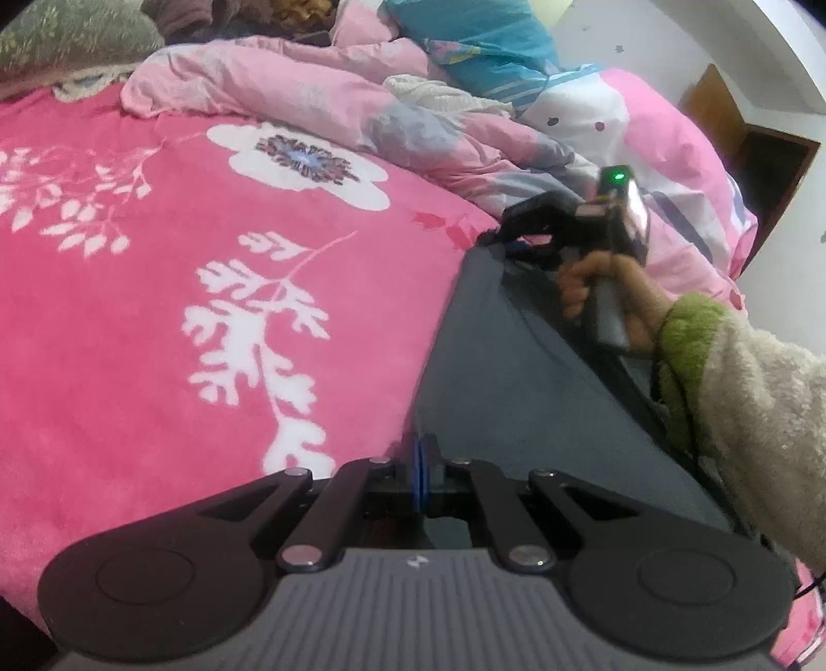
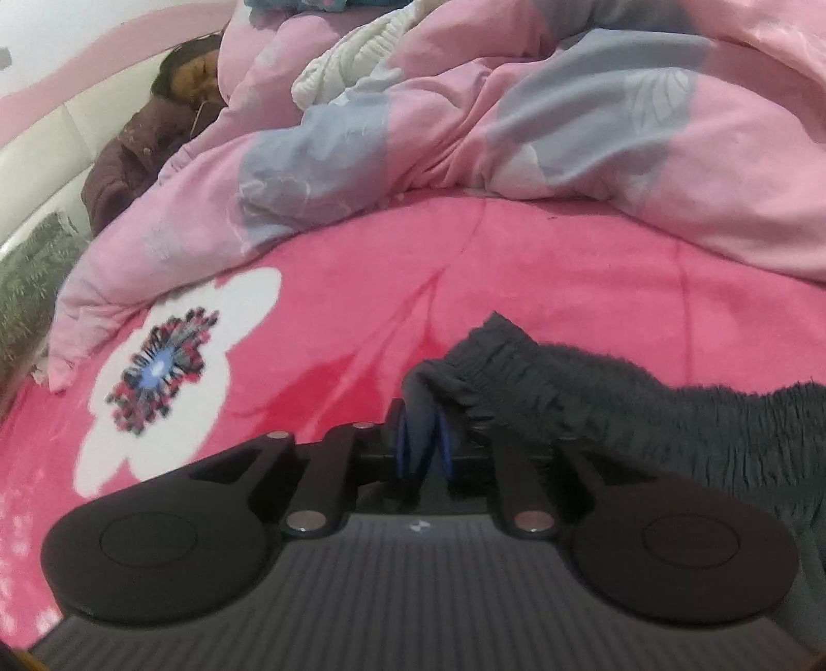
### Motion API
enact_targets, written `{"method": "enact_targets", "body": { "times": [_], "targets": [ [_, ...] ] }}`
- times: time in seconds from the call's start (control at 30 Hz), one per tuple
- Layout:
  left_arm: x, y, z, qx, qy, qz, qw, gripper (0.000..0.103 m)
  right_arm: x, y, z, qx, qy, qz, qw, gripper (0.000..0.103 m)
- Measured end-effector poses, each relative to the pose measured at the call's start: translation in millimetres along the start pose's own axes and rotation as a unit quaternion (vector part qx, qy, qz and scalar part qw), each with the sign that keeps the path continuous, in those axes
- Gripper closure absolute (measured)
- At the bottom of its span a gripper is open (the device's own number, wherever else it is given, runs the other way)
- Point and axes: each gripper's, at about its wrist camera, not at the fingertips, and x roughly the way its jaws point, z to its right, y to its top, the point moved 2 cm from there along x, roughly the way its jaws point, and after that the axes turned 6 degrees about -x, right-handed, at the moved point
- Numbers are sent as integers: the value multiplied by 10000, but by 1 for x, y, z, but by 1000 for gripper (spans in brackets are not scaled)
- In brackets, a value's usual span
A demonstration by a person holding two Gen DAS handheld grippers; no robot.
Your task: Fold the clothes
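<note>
A dark grey garment [image 1: 521, 371] is stretched between both grippers above a pink flowered blanket [image 1: 155, 309]. My left gripper [image 1: 422, 464] is shut on its near edge, blue pads pressed together. My right gripper [image 1: 508, 242] shows in the left wrist view, held by a hand, pinching the garment's far corner. In the right wrist view the right gripper [image 2: 424, 438] is shut on the garment's gathered elastic waistband [image 2: 495, 361], with fleecy grey fabric [image 2: 697, 428] trailing right.
A crumpled pink and grey duvet [image 1: 320, 98] lies across the back of the bed, with a white knit item [image 2: 351, 57] and a teal pillow [image 1: 480, 41]. A brown garment [image 2: 139, 149] lies by the headboard. A doorway [image 1: 764, 175] stands at the right.
</note>
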Motion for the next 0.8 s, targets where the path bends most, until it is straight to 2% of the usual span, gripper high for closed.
{"method": "enact_targets", "body": {
  "times": [0.03, 0.1, 0.13, 0.2, 0.27, 0.37, 0.5, 0.6, 0.7, 0.77, 0.8],
  "targets": [
    [0, 1, -1, -25, -8, -20, 10000, 101, -5, 5, 2, 114, 74, -30, 9999, 72],
    [3, 3, -1, -95, -13, -53, 9999, 101, -24, 14, 7, 243, 103, 64, 9996, 65],
    [4, 4, -1, -127, -11, -69, 9999, 101, -37, 18, 11, 306, 103, 163, 9993, 57],
    [5, 6, -1, -191, -10, -101, 9998, 101, -75, 26, 25, 530, 118, 410, 9977, 53],
    [4, 9, -3, -295, -17, -119, 9995, 101, -120, 29, 51, 965, 308, 602, 9930, 52],
    [0, 14, -4, -364, 60, -42, 9993, 101, -202, 19, 95, 1668, 552, 794, 9812, 52],
    [-3, 25, -8, -484, 158, 39, 9987, 101, -316, -21, 132, 1990, 500, 1094, 9726, 50],
    [2, 29, -9, -403, 318, -62, 9987, 100, -400, -59, 149, 2118, 428, 1307, 9676, 50],
    [4, 32, -7, -193, 498, -34, 9986, 97, -460, -97, 139, 1854, 313, 1445, 9715, 50],
    [0, 32, -1, 140, 672, 152, 9975, 87, -492, -118, 125, 1576, 212, 1548, 9751, 50],
    [-3, 32, 2, 308, 757, 245, 9963, 75, -505, -128, 116, 1409, 217, 1626, 9763, 49]
  ]
}}
